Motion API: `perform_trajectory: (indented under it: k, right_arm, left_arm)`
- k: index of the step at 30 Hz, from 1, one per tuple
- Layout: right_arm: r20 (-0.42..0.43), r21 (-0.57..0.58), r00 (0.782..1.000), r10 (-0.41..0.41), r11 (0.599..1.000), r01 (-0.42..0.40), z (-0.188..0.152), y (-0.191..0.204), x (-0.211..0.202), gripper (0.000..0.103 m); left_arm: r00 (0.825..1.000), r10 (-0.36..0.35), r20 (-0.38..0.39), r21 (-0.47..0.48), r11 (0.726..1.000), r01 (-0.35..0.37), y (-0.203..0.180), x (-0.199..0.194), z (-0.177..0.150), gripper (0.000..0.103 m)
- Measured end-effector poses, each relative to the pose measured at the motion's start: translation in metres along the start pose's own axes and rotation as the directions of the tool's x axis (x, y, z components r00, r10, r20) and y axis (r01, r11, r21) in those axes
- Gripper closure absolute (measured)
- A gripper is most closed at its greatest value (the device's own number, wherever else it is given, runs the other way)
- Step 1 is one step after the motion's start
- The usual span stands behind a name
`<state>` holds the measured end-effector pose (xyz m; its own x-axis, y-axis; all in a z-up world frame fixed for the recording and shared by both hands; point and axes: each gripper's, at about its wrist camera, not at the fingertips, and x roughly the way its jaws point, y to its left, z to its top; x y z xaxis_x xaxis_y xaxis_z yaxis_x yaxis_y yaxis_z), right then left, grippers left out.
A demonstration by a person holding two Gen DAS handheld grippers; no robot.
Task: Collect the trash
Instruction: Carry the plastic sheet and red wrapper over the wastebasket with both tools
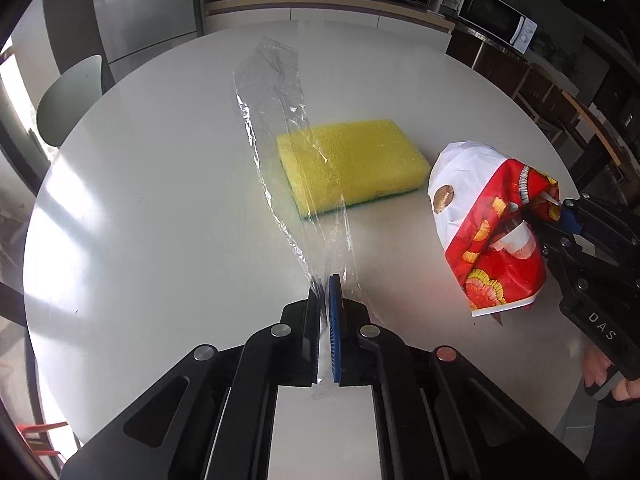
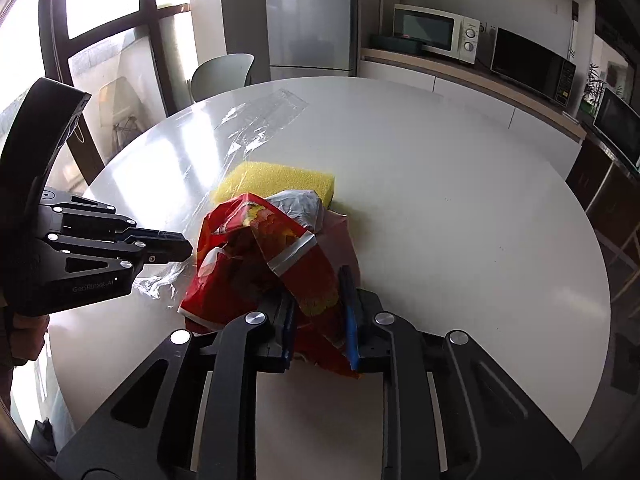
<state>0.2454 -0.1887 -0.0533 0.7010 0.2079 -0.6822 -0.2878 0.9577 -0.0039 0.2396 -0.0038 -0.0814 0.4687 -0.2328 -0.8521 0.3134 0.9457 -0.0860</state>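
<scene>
My left gripper (image 1: 325, 292) is shut on the near end of a long clear plastic wrapper (image 1: 280, 120). The wrapper stretches away over the white round table (image 1: 160, 200) and drapes across the left end of a yellow sponge (image 1: 352, 160). My right gripper (image 2: 318, 300) is shut on a crumpled red and white snack bag (image 2: 260, 264), held just above the table to the right of the sponge. In the left wrist view the bag (image 1: 480, 220) and right gripper (image 1: 560, 216) show at the right. In the right wrist view the left gripper (image 2: 188, 246) and wrapper (image 2: 248, 128) show at the left.
A pale chair (image 1: 72, 100) stands at the table's far left edge. Counters with microwaves (image 2: 436, 32) run behind the table. A tall grey fridge (image 2: 308, 12) stands at the back. Windows (image 2: 100, 20) are at the left.
</scene>
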Motion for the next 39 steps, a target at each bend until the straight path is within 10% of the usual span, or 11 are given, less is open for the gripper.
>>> perform_trajectory:
  k: [22, 39]
  right_arm:
    - [0.158, 0.133, 0.987, -0.010, 0.991, -0.011, -0.079, -0.005, -0.144, 0.098]
    - [0.073, 0.348, 0.995, -0.062, 0.937, 0.033, -0.236, -0.048, -0.166, 0.098]
  left_arm:
    - [0.976, -0.175, 0.132, 0.159, 0.975, 0.154, -0.078, -0.114, -0.094, 0.101]
    - [0.938, -0.335, -0.091, 0.323, 0.881, 0.347, -0.179, -0.063, -0.216, 0.101]
